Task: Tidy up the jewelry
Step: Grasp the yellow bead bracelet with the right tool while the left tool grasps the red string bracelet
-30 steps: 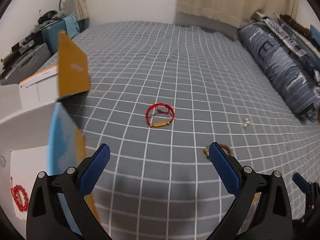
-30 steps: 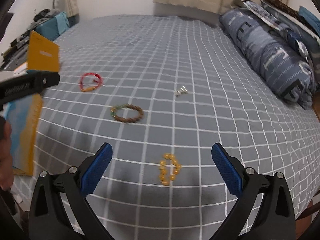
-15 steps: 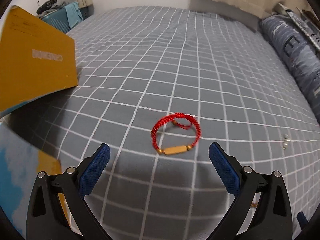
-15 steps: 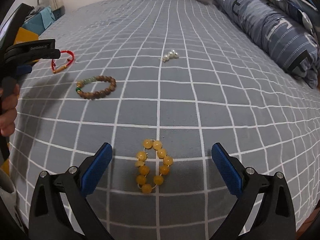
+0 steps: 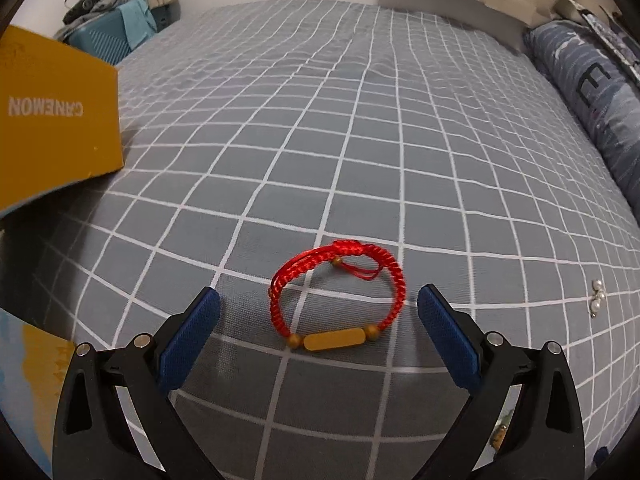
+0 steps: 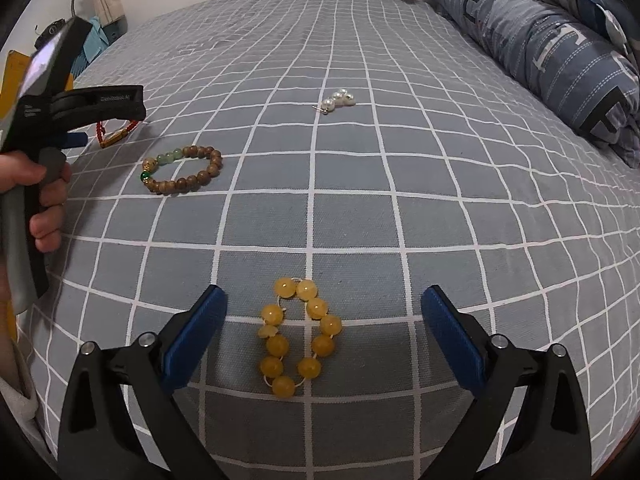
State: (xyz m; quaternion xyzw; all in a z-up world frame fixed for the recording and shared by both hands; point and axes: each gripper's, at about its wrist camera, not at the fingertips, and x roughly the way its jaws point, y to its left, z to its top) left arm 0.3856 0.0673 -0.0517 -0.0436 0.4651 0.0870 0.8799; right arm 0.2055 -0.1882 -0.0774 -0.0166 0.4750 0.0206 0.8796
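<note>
A red braided bracelet (image 5: pixel 338 296) with a gold bar lies on the grey checked bedspread, between the blue pads of my open left gripper (image 5: pixel 318 322). A yellow bead bracelet (image 6: pixel 298 336) lies between the pads of my open right gripper (image 6: pixel 324 324). In the right wrist view the left gripper's body (image 6: pixel 80 108) hovers over the red bracelet (image 6: pixel 116 134). A brown wooden bead bracelet (image 6: pixel 182 168) and a pearl piece (image 6: pixel 338 100) lie further out. The pearl piece also shows in the left wrist view (image 5: pixel 597 296).
A yellow box lid (image 5: pixel 56 120) stands at the left of the bed. A blue striped pillow (image 6: pixel 552 52) lies along the right side. A teal suitcase (image 5: pixel 108 36) and clutter sit beyond the far left corner. The bed's near edge drops off below the grippers.
Both grippers have moved forward and down. The red bracelet now lies between the left pads and the yellow bracelet between the right pads. Both stay open.
</note>
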